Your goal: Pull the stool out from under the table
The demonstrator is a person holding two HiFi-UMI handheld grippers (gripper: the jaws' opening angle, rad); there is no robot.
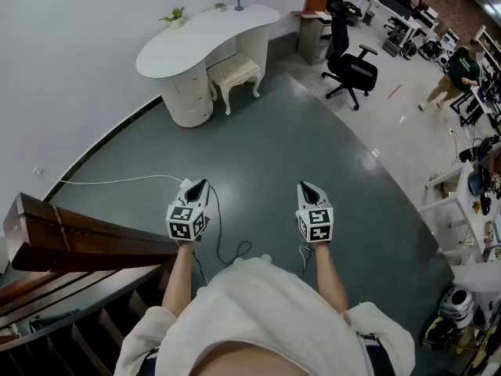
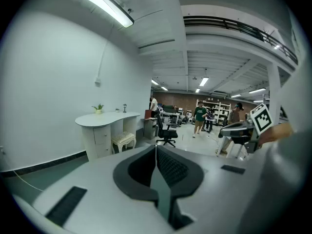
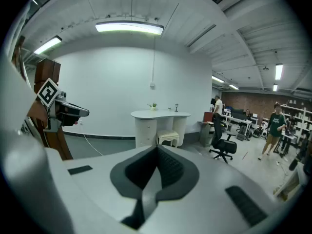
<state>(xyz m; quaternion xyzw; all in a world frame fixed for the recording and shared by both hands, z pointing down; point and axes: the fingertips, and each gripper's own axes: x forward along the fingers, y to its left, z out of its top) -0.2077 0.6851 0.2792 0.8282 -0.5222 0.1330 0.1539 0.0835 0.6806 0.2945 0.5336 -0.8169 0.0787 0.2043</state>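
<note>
Standing well back from counter (image 1: 196, 34), I hold both tools out front. My left tool (image 1: 198, 183): jaws pressed together, nothing between. My right tool (image 1: 304, 186): same, closed and empty. Stool (image 1: 234, 70) far off across green floor (image 1: 297, 143), tucked partly under white counter, just beside drawer pedestal (cream seat, pale legs). Small plant (image 1: 175, 16) on counter top. Black office chair (image 1: 351, 61) at right, apart from stool. White cable (image 1: 117, 182) on floor near left tool.
</note>
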